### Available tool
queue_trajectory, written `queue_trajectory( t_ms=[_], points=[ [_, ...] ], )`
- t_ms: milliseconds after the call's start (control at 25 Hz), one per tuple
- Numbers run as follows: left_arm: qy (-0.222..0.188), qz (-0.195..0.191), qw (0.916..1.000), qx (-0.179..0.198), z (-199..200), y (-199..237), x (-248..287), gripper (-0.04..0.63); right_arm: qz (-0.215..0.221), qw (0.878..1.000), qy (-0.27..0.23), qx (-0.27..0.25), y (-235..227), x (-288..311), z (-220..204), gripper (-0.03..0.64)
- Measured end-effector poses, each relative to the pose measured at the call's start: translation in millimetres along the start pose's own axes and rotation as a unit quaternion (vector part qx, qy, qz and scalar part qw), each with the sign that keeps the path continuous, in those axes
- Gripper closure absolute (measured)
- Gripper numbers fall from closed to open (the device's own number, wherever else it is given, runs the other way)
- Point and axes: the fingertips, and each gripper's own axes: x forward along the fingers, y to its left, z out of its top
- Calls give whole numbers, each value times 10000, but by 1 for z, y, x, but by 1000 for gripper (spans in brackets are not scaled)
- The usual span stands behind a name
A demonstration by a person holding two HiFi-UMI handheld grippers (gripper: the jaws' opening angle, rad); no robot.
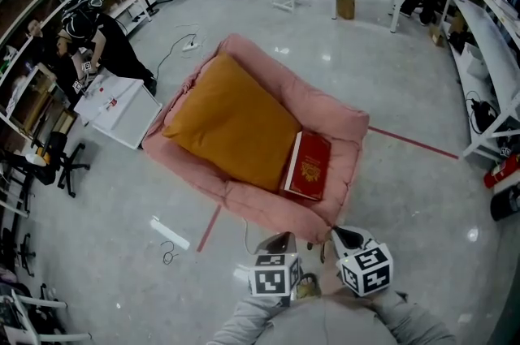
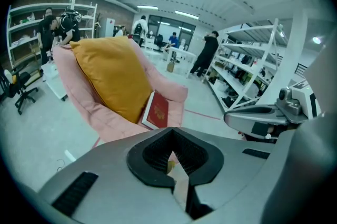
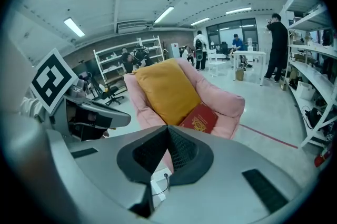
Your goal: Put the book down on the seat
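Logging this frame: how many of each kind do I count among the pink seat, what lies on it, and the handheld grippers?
Pink seat: 1
Orange cushion: 1
Red book: 1
Grippers: 2 (left gripper, right gripper)
Total: 5

Both units sit low and close in front of my torso, side by side, near each other but apart. Left gripper [image 1: 281, 240] points forward and slightly right, jaws fully together, nothing between them. Right gripper [image 1: 342, 235] points forward and slightly left, jaws also together at the tips, empty. Marker cubes [image 1: 272, 275] face up toward the head camera. Grey sleeves [image 1: 244, 325] come in from the bottom edge, forearms angled inward so the wrists nearly converge.
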Motion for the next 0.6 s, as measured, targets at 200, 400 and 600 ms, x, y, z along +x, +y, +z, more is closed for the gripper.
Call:
queue_trajectory(
  t_ms=[200,400,600],
  points=[
    [-44,4,9999,154,3,-3,-1,589,-20,10000,-68,-59,2,-3,3,612],
    [-52,-8,9998,210,5,-5,-2,589,-19,9999,-112,-100,3,-4,6,612],
    [-84,-14,9997,215,9,-8,4,589,-12,9998,-122,-157,-2,-2,7,613]
  ],
)
